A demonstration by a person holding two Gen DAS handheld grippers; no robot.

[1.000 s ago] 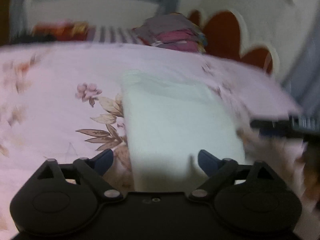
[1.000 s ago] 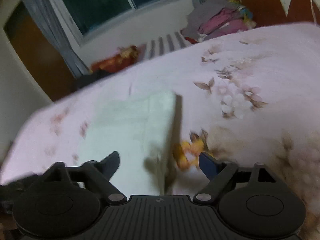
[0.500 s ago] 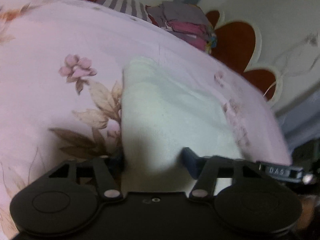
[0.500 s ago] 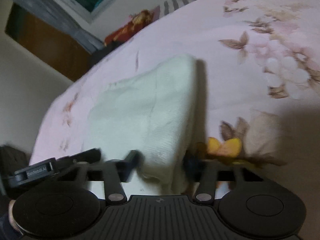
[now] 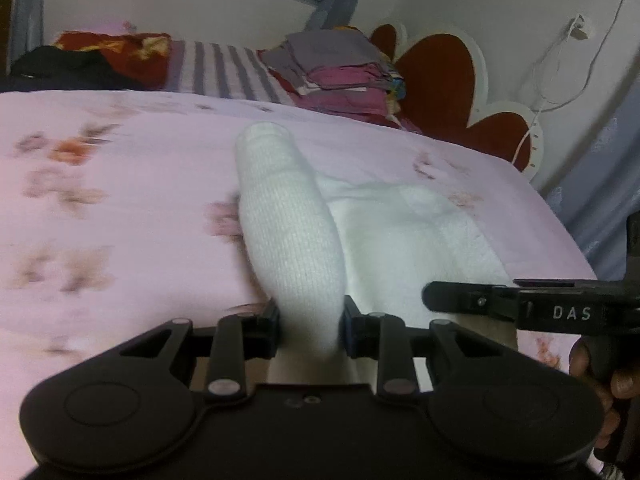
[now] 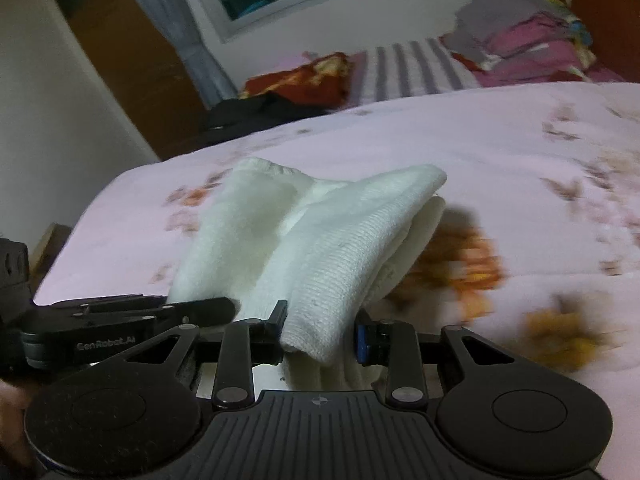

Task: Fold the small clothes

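So both grippers have just been closing, and each now pinches a bunched edge of the white knit cloth (image 5: 292, 240). The left gripper (image 5: 310, 326) and right gripper (image 6: 320, 330) lift that edge up off the pink floral bedspread (image 5: 120, 208), while the far part lies on it.

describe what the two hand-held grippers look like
Both are matte black plastic with two round discs and angled linkage bars with silver rivets. The left hand-held gripper has a smooth base; the right hand-held gripper has a ribbed one. Fingertips look blue-edged. White side lettering reads "DAS" and "CenRobot.AI".
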